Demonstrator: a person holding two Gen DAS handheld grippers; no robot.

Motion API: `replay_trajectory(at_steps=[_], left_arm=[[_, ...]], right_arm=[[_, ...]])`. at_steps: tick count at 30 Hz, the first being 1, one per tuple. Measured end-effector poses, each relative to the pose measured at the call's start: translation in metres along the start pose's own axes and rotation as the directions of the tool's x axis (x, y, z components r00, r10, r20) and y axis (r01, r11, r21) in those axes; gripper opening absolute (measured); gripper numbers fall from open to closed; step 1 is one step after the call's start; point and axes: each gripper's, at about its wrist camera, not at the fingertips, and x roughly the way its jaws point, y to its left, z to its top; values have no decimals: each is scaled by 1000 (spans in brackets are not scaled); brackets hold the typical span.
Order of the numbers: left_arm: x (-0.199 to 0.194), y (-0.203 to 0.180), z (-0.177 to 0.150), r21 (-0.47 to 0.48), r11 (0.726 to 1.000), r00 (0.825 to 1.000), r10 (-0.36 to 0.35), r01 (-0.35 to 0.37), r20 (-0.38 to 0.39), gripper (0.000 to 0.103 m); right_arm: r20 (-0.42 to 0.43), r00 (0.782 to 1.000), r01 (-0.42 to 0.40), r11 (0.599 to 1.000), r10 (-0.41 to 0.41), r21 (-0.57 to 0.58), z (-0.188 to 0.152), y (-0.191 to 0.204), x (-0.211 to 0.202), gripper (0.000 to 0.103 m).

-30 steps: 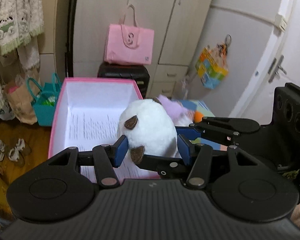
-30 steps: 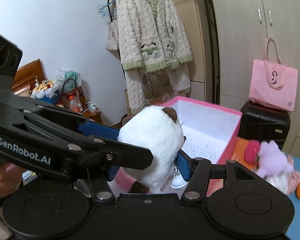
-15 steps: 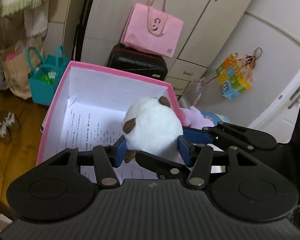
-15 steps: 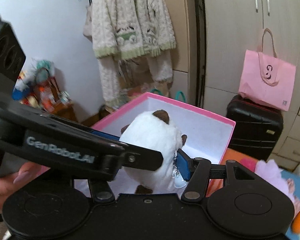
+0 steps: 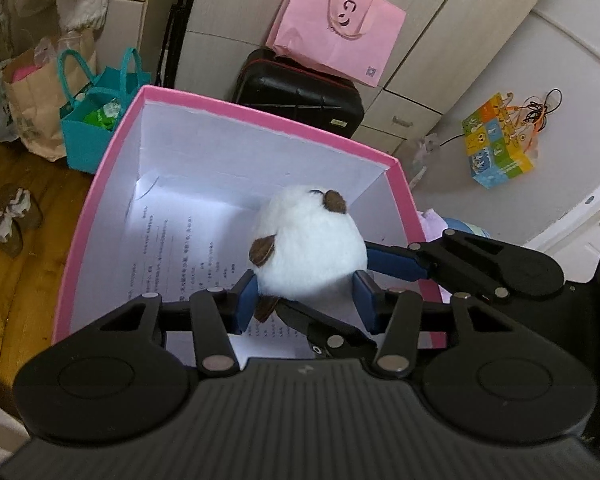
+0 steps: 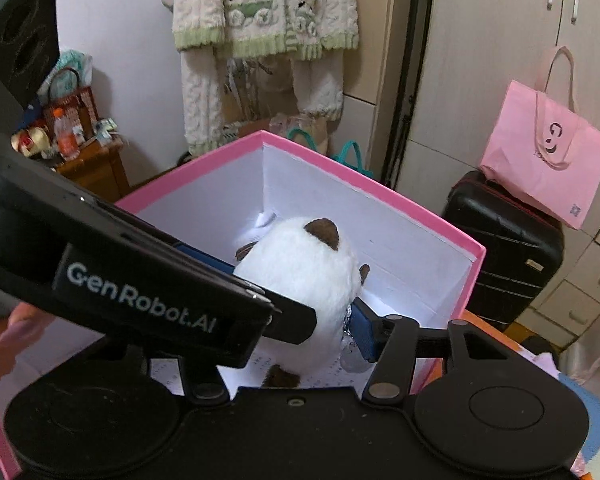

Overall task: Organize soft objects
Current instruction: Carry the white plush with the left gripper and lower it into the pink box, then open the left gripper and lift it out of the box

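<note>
Left edge of the left wrist view: wooden floor with a teal felt tote bag (image 5: 100,120) standing against the wall, well clear of the work; next rightward, the open pink cardboard box with a white interior (image 5: 112,168), a printed sheet of paper (image 5: 172,252) lying flat on its bottom, presumably a liner; the box sits open-topped so soft things can be lowered straight in

Centre: the round white plush toy with brown felt ears (image 5: 312,248) hangs inside the box mouth, toward its right wall, above the paper; whether it touches the bottom cannot be told; the left gripper (image 5: 306,300) clamps the plush low on its body with blue pads on either flank, jaws closing further, fur bulging between them; the right gripper (image 5: 396,264) comes in from the right side and pinches the same plush, one blue pad pressed into its flank; two grips on one toy likely because the body is bulky and squashy, and a single pinch could let it roll out

Right wrist view confirms: plush (image 6: 300,280) sits between the right gripper (image 6: 312,296) fingers, near pad (image 6: 366,334) against the fur beside a small metal tag; a hand (image 6: 8,332) holds the left tool

Beyond the box: black hard-shell suitcase (image 5: 300,96) with a pink paper shopping bag (image 5: 340,28) on top; both out of the way

Judgement: placing step nearly done; release comes next
</note>
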Motion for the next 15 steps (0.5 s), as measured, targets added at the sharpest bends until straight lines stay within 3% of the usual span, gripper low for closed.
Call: replay_trajectory(at_steps=[6,15], left_arm=[[-1,-7,-3,43,999,999,-1,0,37,53],[-43,-25,-14,171,984,993,30,-49,116,55]], right_arm=[[-1,1000,12,999,-12,30,-2,-7,0,63],[45,999,-19,999,18,30,-9,-1,-33,63]])
